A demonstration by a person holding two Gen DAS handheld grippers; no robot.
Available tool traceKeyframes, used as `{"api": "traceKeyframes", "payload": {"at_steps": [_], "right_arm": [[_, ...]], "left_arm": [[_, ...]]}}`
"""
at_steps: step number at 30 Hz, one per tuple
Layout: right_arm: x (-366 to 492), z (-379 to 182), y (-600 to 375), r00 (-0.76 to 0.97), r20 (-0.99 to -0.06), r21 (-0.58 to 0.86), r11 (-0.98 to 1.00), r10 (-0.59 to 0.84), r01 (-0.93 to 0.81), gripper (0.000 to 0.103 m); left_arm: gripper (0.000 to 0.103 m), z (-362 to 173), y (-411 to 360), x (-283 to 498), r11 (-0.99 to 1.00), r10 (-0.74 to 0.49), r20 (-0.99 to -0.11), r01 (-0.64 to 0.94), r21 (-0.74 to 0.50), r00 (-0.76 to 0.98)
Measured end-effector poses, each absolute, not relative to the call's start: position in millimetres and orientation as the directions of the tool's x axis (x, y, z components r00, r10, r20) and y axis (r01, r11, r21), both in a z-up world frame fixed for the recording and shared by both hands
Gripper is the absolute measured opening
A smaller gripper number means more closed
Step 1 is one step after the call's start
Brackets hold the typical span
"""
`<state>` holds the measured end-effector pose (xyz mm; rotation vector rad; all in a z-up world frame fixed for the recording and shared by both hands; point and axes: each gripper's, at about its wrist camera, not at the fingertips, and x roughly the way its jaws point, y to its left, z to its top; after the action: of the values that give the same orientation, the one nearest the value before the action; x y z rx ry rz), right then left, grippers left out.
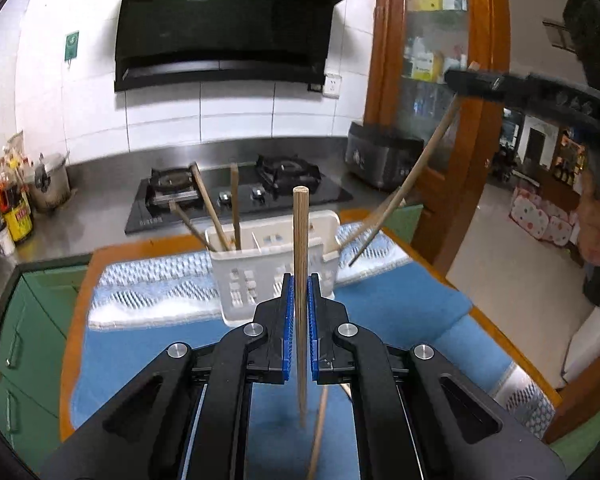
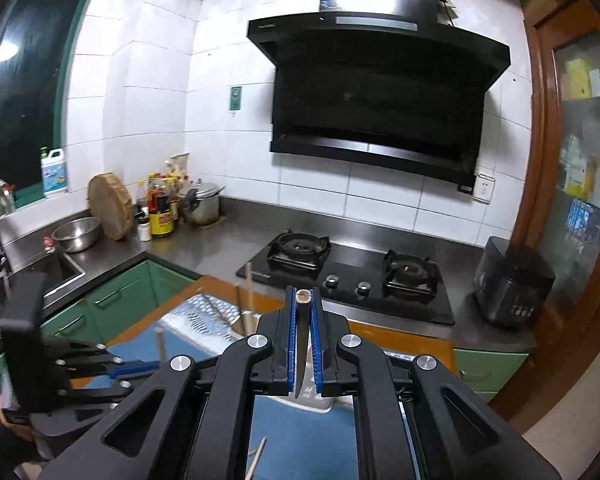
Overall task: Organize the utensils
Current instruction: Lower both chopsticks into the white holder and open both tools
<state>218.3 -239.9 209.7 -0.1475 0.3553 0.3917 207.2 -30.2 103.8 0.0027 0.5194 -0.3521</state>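
Chopsticks are held clear above the surface, one per claw. The left claw (image 1: 300, 292) is clamped on a pale round wooden chopstick (image 1: 301, 264), gripped upright. The right claw (image 2: 303, 300) is clamped on a dark tapered chopstick with a pale butt end (image 2: 302, 340). The white slotted plastic utensil caddy (image 1: 260, 276) stands just ahead on the blue patterned mat (image 1: 400, 320); three brown sticks are already seated in its left compartment.

Step judged: carry to caddy, drop-off not yet done. Next move calls for each tip to be lined up over a compartment, lowered inside the rim, then released. One loose stick (image 1: 318, 440) is left on the mat below.

Surface: orange-edged table (image 1: 76, 320), butted near a steel counter with black two-burner gas hob (image 2: 352, 276), black range hood (image 2: 380, 92), white tiled wall.
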Motion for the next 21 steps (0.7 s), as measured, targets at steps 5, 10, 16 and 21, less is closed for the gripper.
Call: {"api": "traceKeyframes", "payload": {"at_steps": [5,10,16,21], "right_arm": [[254.4,204.1,-240.6,0.874,-0.370,-0.072,0.929,0.314,-0.363,0.006],[283.0,192.1,-240.1,0.877,-0.383,-0.079,0.936,0.289,-0.343,0.006],[306.5,167.8,-240.0,0.859,-0.424,-0.073,0.934,0.287,-0.348,0.006],[311.4,153.1,-240.1,0.846,-0.446,-0.055,0.935,0.291,-0.350,0.006]], "left_arm": [[0.005,143.1,-26.1,233.0,0.946,-0.315,-0.417,0.317,-0.065,0.853],[0.005,175.5,-23.5,266.0,0.954,-0.295,-0.354,0.292,-0.064,0.887],[0.005,173.5,-31.1,291.6,0.956,-0.287,-0.359,0.287,-0.053,0.888],[0.005,144.6,-27.5,293.5,0.952,-0.297,-0.423,0.298,-0.064,0.856]]}}
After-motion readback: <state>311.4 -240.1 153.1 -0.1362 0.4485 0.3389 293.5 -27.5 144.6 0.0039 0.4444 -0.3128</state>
